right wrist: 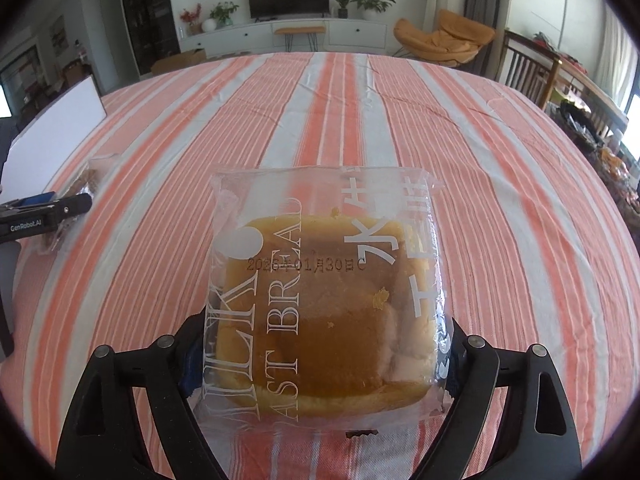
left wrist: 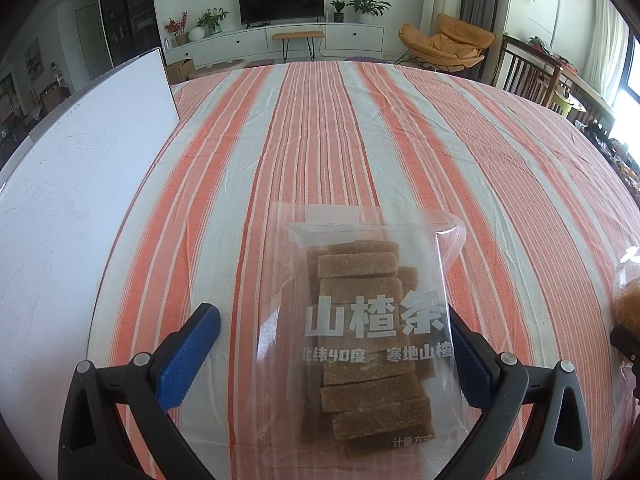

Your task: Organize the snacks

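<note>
2 snack packs on the striped tablecloth [left wrist: 320, 128], 1 per gripper.

Pack 1: clear bag of hawthorn strips [left wrist: 360, 320], lying flat between the fingers of the left gripper [left wrist: 332, 320]. Jaws spread wide; left blue pad [left wrist: 188, 356] well clear of the film, right pad just at the bag's edge, so nothing pinched yet. Probably light, with slick, crinkly film over a stack of firm, sugary bars. Likely to slide out of a shallow nip on loose film alone; better taken across the width where the bars fill the bag, or low on the sealed hem. Little risk of crushing.

Pack 2: clear bag of milk toast bread [right wrist: 320, 304], 1 soft golden piece inside, sitting between the fingers of the right gripper [right wrist: 322, 332]. Jaws standing wide on either side, pads hidden behind the film, so cannot tell whether pressing or merely alongside. Loaf not visibly dented. Very light, springy, easily squashed; best held gently by the sides, or by the spare film past the crust.

Also counted: 1 white board [left wrist: 80, 184] at the table's left edge, 2 grippers, 0 other snacks clearly in reach.
</note>
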The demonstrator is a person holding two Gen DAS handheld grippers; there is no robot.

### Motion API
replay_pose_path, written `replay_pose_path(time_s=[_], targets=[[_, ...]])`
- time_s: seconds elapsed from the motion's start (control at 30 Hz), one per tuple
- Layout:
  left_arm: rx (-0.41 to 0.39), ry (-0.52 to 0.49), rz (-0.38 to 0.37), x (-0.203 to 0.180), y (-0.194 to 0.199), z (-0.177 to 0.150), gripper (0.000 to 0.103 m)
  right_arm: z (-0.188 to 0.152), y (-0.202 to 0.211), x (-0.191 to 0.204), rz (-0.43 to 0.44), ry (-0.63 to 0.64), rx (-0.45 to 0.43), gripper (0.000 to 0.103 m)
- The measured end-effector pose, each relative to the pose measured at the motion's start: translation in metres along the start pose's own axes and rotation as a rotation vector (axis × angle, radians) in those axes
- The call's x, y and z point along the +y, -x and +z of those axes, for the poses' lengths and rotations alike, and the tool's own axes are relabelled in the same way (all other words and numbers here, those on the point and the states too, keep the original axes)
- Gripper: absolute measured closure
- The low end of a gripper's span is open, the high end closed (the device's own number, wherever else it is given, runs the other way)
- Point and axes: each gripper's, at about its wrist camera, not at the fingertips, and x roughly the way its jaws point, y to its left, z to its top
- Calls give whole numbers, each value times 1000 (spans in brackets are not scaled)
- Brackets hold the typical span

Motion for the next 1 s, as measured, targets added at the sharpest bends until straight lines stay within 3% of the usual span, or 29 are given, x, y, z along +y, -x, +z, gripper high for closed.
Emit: replay_pose_path(time_s=[1.0], targets=[[0, 0, 0, 1, 0, 0, 0, -6, -1, -6, 2, -2, 0, 11]])
